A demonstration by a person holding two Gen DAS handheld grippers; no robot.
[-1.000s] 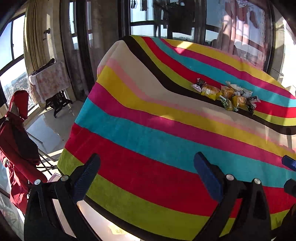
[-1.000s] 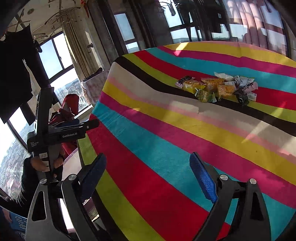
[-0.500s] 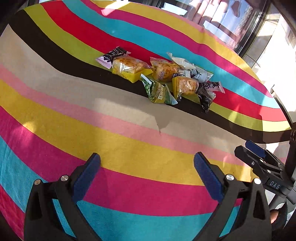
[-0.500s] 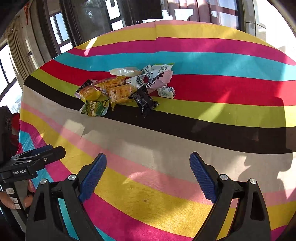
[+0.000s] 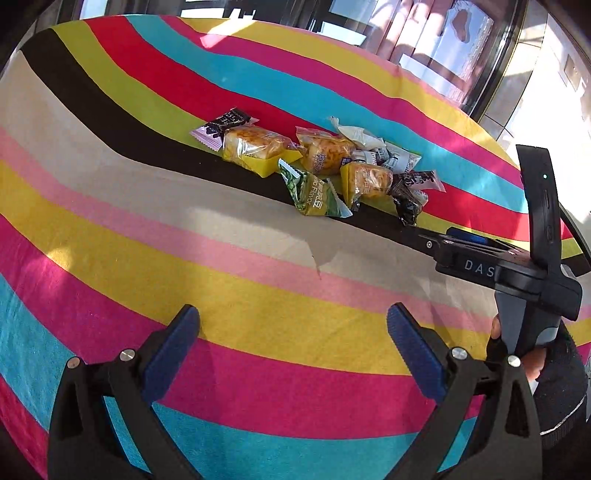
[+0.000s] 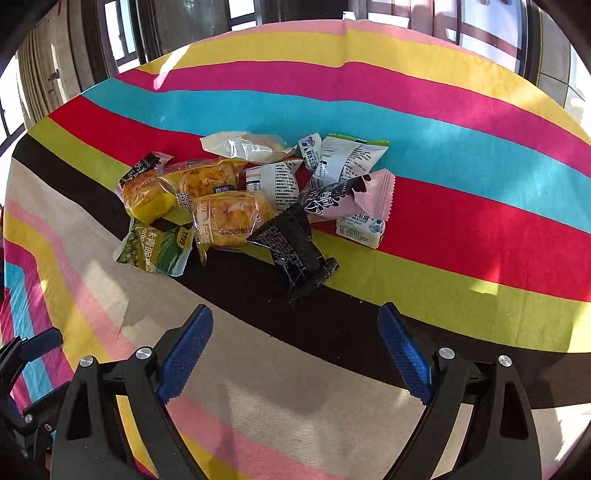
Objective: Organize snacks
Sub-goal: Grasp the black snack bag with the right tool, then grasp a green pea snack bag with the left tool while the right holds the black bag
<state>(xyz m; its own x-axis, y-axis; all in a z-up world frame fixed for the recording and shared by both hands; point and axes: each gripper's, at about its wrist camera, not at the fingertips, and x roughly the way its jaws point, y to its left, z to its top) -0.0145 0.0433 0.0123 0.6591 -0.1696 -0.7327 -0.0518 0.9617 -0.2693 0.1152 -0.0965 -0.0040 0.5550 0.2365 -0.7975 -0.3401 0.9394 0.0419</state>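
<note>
A pile of wrapped snacks lies on the striped tablecloth: yellow cake packets, a green pea packet, a black packet, pink and white ones. My right gripper is open and empty, hovering just short of the black packet. My left gripper is open and empty, farther back from the pile. The right gripper also shows in the left wrist view, reaching toward the pile from the right.
The striped cloth covers the whole table. Windows and dark frames stand behind the far edge. The left gripper's tip shows at the lower left of the right wrist view.
Both grippers have moved in over the table toward the snack pile. The right one has come much closer to it. Both stay open.
</note>
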